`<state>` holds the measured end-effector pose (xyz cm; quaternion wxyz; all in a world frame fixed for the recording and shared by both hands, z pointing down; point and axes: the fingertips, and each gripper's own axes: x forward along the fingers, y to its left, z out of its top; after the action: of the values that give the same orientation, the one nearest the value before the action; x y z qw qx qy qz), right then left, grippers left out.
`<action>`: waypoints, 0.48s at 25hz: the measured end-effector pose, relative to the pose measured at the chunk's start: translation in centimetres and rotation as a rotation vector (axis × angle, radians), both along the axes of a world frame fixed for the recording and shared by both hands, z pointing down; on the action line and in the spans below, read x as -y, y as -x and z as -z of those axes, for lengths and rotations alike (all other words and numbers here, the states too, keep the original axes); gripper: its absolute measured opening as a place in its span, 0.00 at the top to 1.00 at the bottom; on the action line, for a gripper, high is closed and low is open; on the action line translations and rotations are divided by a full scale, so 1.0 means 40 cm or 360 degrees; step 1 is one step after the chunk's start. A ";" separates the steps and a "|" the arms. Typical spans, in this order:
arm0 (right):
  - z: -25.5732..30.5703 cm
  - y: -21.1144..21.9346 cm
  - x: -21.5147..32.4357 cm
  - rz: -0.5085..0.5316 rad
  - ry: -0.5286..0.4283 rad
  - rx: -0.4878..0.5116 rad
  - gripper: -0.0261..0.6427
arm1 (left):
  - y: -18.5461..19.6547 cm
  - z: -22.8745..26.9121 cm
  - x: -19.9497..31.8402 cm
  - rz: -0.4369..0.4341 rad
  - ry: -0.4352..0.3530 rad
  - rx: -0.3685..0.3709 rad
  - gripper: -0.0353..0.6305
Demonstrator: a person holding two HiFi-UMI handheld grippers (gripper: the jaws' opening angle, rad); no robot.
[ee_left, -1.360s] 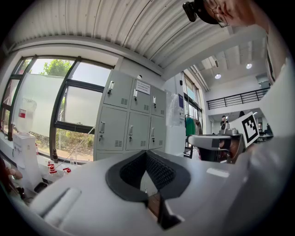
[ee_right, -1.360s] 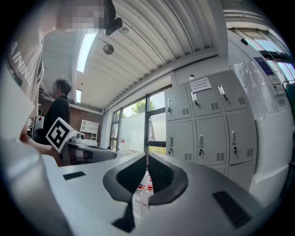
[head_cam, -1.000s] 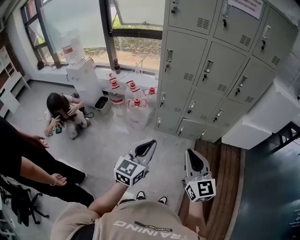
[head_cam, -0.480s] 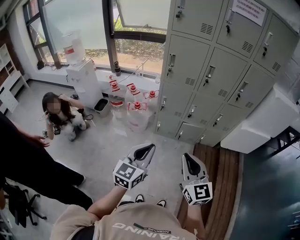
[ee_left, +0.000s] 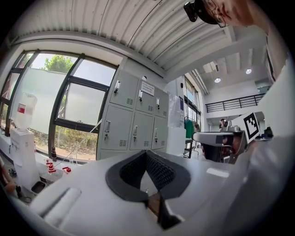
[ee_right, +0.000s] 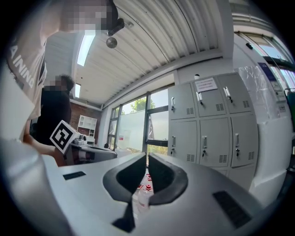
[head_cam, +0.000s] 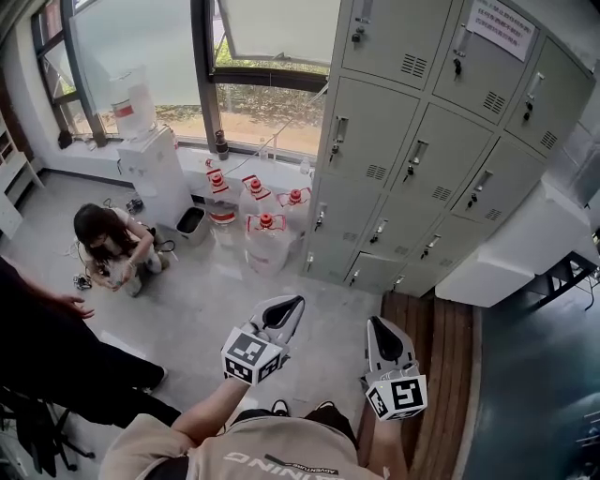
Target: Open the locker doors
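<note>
You face the bank of grey lockers (head_cam: 427, 141), every visible door closed, standing well ahead of both tools. Your left gripper (head_cam: 292, 303) and right gripper (head_cam: 377, 324) are held side by side in front of your chest. The left's fingers are pressed together and the right's are all but touching, with nothing pinched and no handle within reach. Left of the lockers, water jugs (head_cam: 264, 239) cluster under the window (head_cam: 272, 28) beside a water dispenser (head_cam: 150, 155). A person (head_cam: 108, 248) crouches on the floor (head_cam: 206, 300) nearby.
</note>
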<state>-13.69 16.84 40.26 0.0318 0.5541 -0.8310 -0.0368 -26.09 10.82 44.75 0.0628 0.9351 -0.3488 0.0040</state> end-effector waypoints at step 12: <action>-0.008 -0.061 0.188 0.0044 -0.0011 -0.0018 0.94 | -0.076 -0.006 0.163 0.0014 -0.0007 0.0022 0.94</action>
<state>-11.24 9.32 40.59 0.0341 0.5425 -0.8383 -0.0432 -23.05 4.29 44.97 0.0583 0.9337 -0.3532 0.0093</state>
